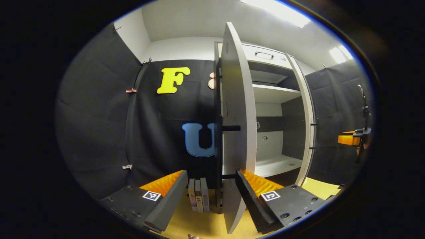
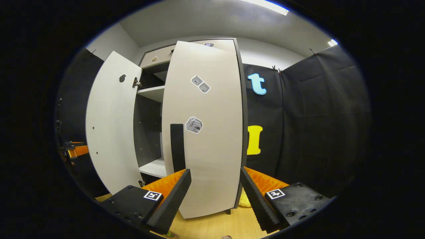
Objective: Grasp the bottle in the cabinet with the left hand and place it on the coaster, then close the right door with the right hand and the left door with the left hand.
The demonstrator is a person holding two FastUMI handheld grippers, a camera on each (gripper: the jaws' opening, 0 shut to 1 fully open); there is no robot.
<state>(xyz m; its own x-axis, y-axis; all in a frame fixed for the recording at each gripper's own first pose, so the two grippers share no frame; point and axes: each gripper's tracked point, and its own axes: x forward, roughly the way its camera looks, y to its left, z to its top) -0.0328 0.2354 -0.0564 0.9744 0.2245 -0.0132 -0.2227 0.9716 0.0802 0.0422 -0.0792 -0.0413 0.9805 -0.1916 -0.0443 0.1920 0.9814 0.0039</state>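
Holding right gripper (image 2: pixel 215 171) spread before right door (image 2: pixel 206 132), seemingly ready to push it shut; left gripper (image 1: pixel 211 172) likewise spread, lined up on edge of left door (image 1: pixel 237 116), probably waiting its turn. Facing cabinet (image 1: pixel 275 94): flat, smooth pale panels, dark frame, bare shelves, so bottle judged already out. Noting slim matte black bar handle (image 2: pixel 177 147), small stickers (image 2: pixel 194 125).
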